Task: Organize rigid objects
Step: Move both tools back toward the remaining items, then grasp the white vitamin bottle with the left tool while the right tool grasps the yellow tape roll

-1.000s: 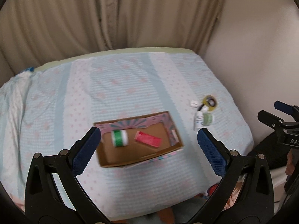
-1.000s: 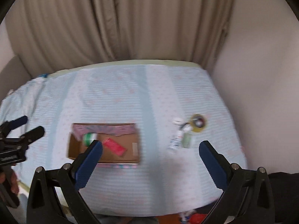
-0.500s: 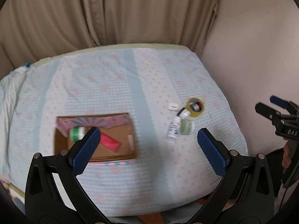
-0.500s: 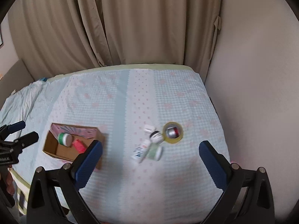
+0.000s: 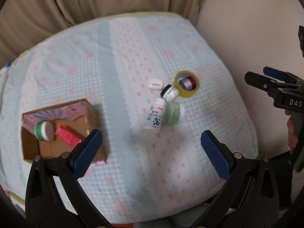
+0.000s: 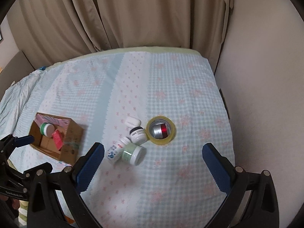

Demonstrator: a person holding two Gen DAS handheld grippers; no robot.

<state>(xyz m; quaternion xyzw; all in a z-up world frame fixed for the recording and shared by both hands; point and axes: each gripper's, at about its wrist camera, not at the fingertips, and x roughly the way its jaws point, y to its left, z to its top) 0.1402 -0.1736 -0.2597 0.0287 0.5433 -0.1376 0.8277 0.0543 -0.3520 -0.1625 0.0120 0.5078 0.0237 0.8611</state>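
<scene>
An open cardboard box on the bed holds a green-banded jar and a red packet. To its right lies a cluster: a white bottle with blue print, a pale green jar, a small black-capped bottle, a yellow tape roll with a silver-and-red can inside, and a white case. My left gripper and right gripper both hover open, empty, short of the cluster.
The bed has a pale blue checked cover with pink flowers. Beige curtains hang behind it and a bare wall runs along its right side. A hand holds the right gripper's handle at the right edge.
Both views have swung right and closer to the bed. The cluster of bottles and tape now sits between the fingers, and the box has slid to the left. Both grippers stayed open.
</scene>
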